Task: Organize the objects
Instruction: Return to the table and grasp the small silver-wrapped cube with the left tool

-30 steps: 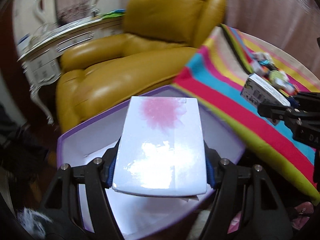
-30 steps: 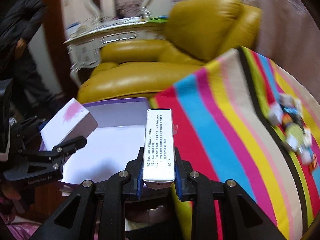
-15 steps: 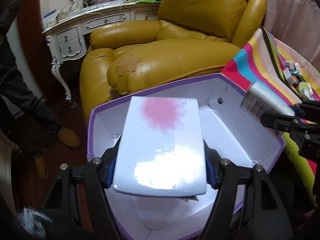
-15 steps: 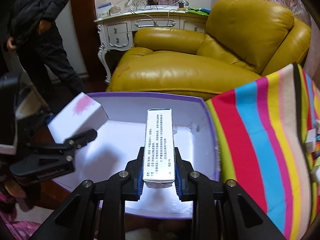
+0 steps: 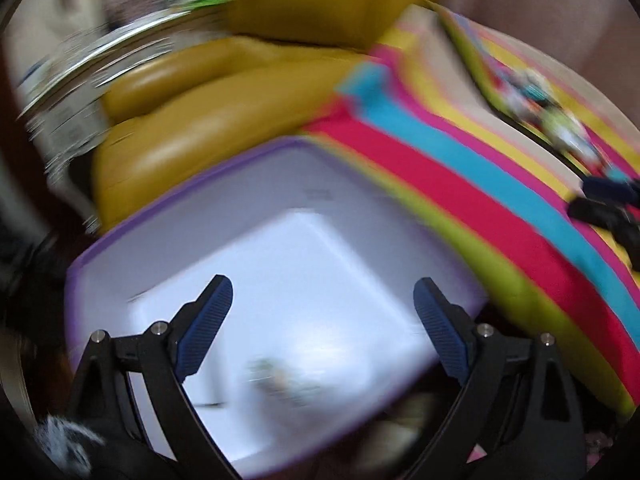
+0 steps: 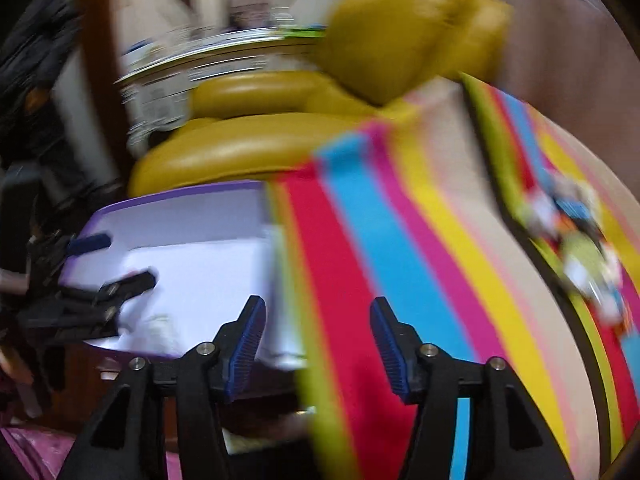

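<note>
Both views are motion-blurred. My left gripper (image 5: 323,282) hangs over the white, purple-rimmed box (image 5: 180,192), its jaws opening wide with nothing between them. A blurred pale shape (image 5: 280,380) lies on the box floor below; I cannot tell what it is. My right gripper (image 6: 317,300) hovers at the box's (image 6: 180,196) right edge beside the striped cloth (image 6: 400,240), its jaws opening and empty. The right wrist view shows the left gripper (image 6: 116,262) over the box. The left wrist view shows the right gripper (image 5: 592,200) at the far right.
A yellow leather armchair (image 5: 240,92) stands behind the box. The striped cloth (image 5: 440,200) covers a raised surface to the right, with several small packets (image 6: 572,240) lying on it farther back. A white dresser (image 6: 208,60) and a person's dark clothing are at the left.
The left gripper released the white box with the pink blot, and the right gripper released the narrow printed box. Both now stand open and empty. Both views have swung from the box toward the striped cloth.
</note>
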Demonstrator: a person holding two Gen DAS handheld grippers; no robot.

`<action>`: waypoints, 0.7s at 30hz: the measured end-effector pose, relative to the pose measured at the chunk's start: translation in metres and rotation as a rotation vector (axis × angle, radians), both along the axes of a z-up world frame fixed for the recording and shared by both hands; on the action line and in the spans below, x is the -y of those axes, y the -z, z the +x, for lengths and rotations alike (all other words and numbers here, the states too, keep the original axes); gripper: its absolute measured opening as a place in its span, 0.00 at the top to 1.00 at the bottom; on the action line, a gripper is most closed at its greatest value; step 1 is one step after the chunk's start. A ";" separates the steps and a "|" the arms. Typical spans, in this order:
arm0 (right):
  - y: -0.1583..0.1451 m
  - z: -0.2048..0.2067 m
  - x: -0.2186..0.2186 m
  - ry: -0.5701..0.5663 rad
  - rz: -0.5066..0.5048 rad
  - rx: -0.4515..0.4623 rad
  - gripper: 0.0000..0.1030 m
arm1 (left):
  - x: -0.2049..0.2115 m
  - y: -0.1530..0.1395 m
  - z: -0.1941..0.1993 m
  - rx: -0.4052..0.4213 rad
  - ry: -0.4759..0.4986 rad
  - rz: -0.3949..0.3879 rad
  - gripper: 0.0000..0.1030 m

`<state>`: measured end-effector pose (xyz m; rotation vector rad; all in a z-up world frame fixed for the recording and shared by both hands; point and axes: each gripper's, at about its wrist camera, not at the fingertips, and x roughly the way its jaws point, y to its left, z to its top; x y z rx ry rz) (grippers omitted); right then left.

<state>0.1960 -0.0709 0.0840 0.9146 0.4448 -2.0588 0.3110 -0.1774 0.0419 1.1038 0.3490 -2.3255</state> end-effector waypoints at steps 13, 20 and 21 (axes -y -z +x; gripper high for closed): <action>0.037 -0.123 -0.260 0.696 -0.040 0.124 0.44 | -0.135 -0.010 -0.267 -0.079 0.440 0.077 0.09; 0.056 -0.128 -0.295 0.785 -0.100 0.133 0.44 | -0.138 0.002 -0.368 -0.071 0.338 0.088 0.09; 0.058 -0.126 -0.295 0.785 -0.113 0.116 0.44 | -0.136 0.003 -0.377 -0.071 0.326 0.093 0.09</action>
